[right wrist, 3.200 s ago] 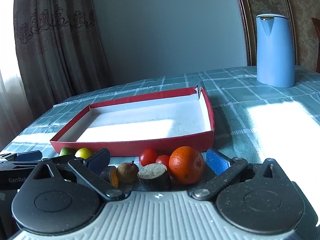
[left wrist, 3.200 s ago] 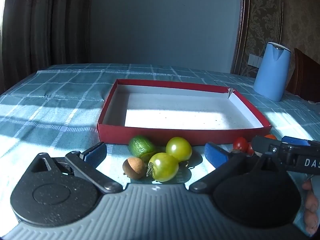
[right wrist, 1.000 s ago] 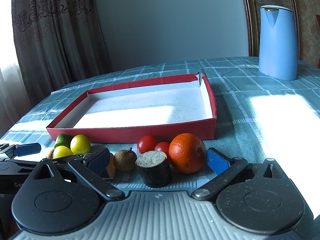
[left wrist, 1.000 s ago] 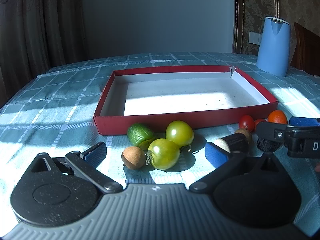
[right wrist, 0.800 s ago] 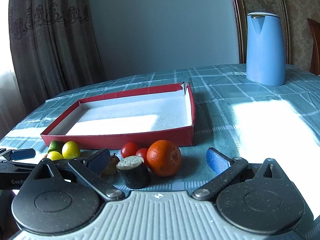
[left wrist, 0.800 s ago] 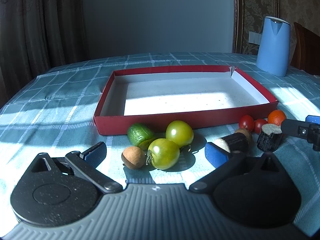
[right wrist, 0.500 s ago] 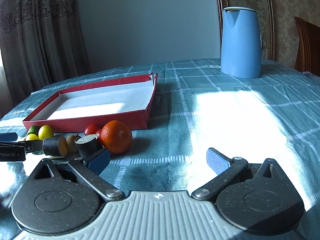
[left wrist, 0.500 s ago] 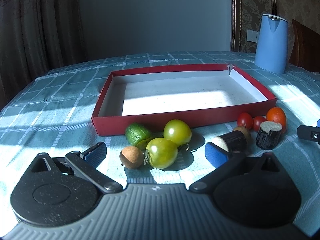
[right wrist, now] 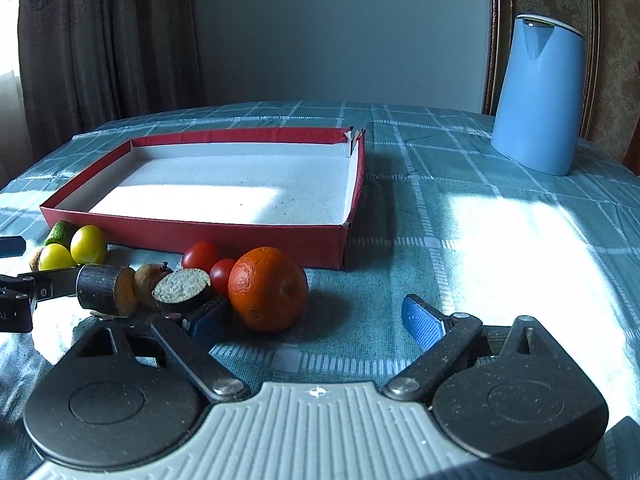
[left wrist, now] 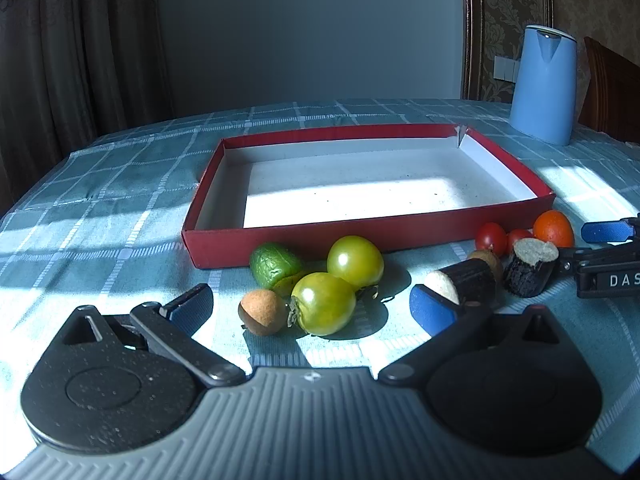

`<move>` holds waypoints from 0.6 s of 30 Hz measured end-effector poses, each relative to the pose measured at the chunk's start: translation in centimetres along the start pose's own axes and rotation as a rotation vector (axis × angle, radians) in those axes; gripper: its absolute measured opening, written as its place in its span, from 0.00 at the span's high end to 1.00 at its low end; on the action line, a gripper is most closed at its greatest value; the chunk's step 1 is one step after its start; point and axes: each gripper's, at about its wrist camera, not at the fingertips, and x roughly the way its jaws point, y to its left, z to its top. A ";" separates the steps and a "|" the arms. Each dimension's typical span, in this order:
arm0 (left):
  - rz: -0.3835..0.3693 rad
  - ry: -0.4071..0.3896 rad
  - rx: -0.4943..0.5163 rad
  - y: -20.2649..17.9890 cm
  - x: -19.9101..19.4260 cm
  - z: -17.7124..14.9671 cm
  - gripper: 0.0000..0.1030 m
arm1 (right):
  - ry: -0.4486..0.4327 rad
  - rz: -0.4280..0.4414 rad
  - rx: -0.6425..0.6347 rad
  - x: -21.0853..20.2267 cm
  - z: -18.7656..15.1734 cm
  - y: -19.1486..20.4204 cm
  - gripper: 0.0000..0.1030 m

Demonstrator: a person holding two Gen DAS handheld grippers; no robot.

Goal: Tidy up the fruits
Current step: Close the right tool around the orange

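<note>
An empty red box (left wrist: 280, 236) (right wrist: 200, 232) with a white floor lies on the table. In front of it lie two green tomatoes (left wrist: 354, 260), a green fruit (left wrist: 274, 266), a small brown round fruit (left wrist: 262, 312), two dark sugarcane pieces (left wrist: 468, 282) (right wrist: 182, 290), two cherry tomatoes (right wrist: 202, 256) and an orange (right wrist: 268, 294). My left gripper (left wrist: 312, 308) is open, with the green tomatoes and brown fruit between its fingers. My right gripper (right wrist: 316, 316) is open, with the orange between its fingers and a sugarcane piece by its left finger.
A blue kettle (left wrist: 544, 84) (right wrist: 538, 92) stands at the back right of the table. A teal checked tablecloth (right wrist: 500, 248) covers the table. Curtains hang at the back left. A wooden chair back (left wrist: 612, 92) shows at the far right.
My right gripper swung to the right and then back toward the orange, and it is back in the left wrist view. The left gripper and the fruits have hardly moved.
</note>
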 end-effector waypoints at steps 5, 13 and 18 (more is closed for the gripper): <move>-0.001 0.003 -0.002 0.0 0.0 0.0 0.00 | 0.009 0.053 -0.034 1.0 0.5 0.7 0.46; 0.043 -0.052 -0.015 0.6 -1.1 -0.3 0.00 | -0.018 0.055 0.000 0.4 0.2 0.4 0.63; 0.099 -0.160 -0.044 2.0 -3.9 -1.8 0.00 | -0.025 -0.002 0.124 0.3 0.2 -1.6 0.63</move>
